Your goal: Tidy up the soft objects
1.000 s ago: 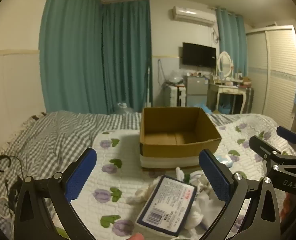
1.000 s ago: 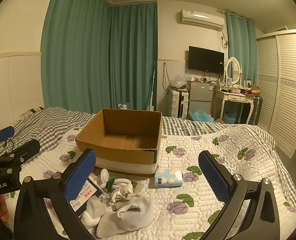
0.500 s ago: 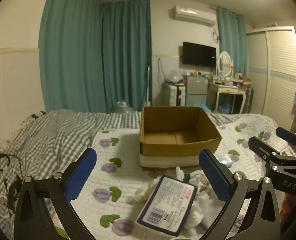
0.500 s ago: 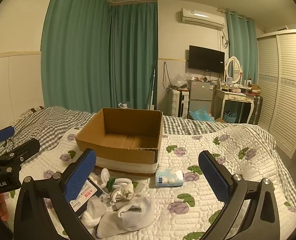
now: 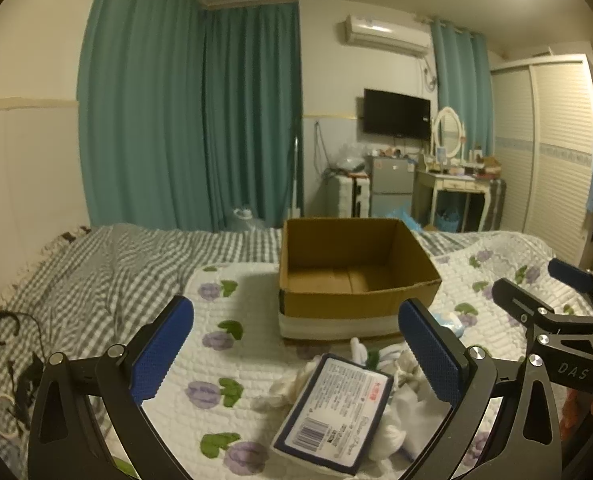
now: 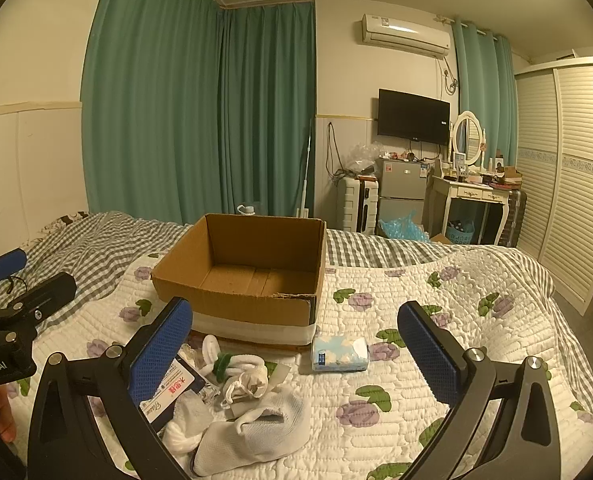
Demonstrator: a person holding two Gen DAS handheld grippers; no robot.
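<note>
An open, empty cardboard box (image 5: 356,268) (image 6: 252,268) stands on the quilted bed. In front of it lies a pile of white socks (image 6: 252,428) (image 5: 400,420), with a dark-edged flat packet (image 5: 334,404) (image 6: 168,396) on top and a small blue tissue pack (image 6: 339,354) beside it. My left gripper (image 5: 296,344) is open above the packet, empty. My right gripper (image 6: 296,344) is open above the pile, empty. Each gripper shows at the edge of the other's view.
The floral quilt (image 6: 436,340) covers the bed, with a grey checked blanket (image 5: 96,276) on the left. Cables and earphones (image 5: 4,328) lie at the left edge. A dresser (image 6: 476,196), fridge and wardrobe stand beyond the bed.
</note>
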